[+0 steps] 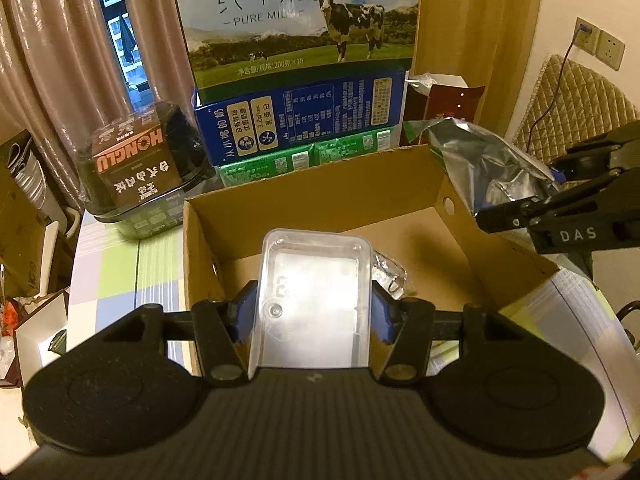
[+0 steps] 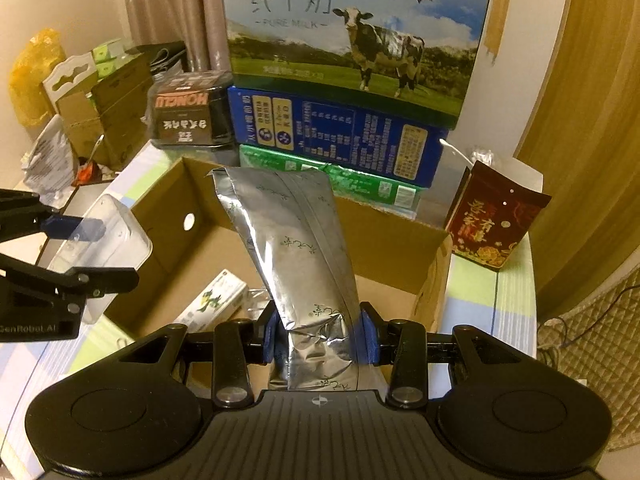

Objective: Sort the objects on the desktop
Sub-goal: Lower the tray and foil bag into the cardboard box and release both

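Behind everything we are seeing stacked milk cartons against a curtained window, and on the pastel checked tablecloth an open cardboard box is sitting right in front of us. We are holding the left gripper over the box's near wall, its blue pads pressing on both sides of a clear plastic case — the case is tilting forward above the box's floor. We are carrying the right gripper alongside, its pads pinching the crumpled lower end of a silver foil pouch, which is standing tall over the box's middle. A small white carton and some clear wrapping are already lying on the box floor beneath. We judge the step in hand to be dropping both items into the box. To do it well, we are wanting each item fully past the rim before loosening the pads, and low enough that the case is not bouncing off the carton below. The pouch is long and floppy, so we are thinking of laying it down lengthwise rather than letting it topple over the far wall toward the red packet — and keeping the two grippers apart while we are doing so.
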Tool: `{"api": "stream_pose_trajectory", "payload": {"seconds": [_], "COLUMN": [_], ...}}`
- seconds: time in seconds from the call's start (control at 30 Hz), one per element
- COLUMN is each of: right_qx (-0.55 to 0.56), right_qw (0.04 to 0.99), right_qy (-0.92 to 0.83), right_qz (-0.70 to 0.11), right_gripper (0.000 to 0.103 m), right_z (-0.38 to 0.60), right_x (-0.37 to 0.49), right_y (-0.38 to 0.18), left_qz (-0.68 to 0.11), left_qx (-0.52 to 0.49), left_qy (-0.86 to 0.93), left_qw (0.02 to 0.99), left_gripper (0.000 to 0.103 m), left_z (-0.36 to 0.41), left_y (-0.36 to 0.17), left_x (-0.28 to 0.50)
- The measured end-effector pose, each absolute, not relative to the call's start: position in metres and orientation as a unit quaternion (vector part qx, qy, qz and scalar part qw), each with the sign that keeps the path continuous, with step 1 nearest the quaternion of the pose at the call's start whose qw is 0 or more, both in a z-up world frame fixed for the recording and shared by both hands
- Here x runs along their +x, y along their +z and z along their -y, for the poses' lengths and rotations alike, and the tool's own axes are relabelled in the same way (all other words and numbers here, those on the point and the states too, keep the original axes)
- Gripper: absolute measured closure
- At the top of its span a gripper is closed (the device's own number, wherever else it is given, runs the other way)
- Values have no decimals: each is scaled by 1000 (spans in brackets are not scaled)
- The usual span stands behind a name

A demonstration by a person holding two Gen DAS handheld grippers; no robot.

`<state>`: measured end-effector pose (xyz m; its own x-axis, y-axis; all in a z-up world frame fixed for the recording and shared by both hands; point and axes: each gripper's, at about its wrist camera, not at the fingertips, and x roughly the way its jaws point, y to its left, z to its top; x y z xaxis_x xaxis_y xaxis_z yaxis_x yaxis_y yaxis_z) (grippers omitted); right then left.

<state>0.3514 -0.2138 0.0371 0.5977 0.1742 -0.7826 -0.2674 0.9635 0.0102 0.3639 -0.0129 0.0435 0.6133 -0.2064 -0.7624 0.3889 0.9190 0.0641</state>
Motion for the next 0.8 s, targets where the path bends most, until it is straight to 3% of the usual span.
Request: {"api": "stream_pose_trajectory", "payload": {"seconds": [0.8], "right_qx": [-39], "right_qw": [892], "right_qy": [116], "right_qz": [-436], "right_gripper": [65], "right_z": [213], "right_x": [375], "right_y": [14], "left_qz": [-412], "left_qx": [80], "left_qy": [-147], "left_qw": [896], "left_gripper": [51], "left_z": [-3], "left_y": [16], "left_x": [387]}}
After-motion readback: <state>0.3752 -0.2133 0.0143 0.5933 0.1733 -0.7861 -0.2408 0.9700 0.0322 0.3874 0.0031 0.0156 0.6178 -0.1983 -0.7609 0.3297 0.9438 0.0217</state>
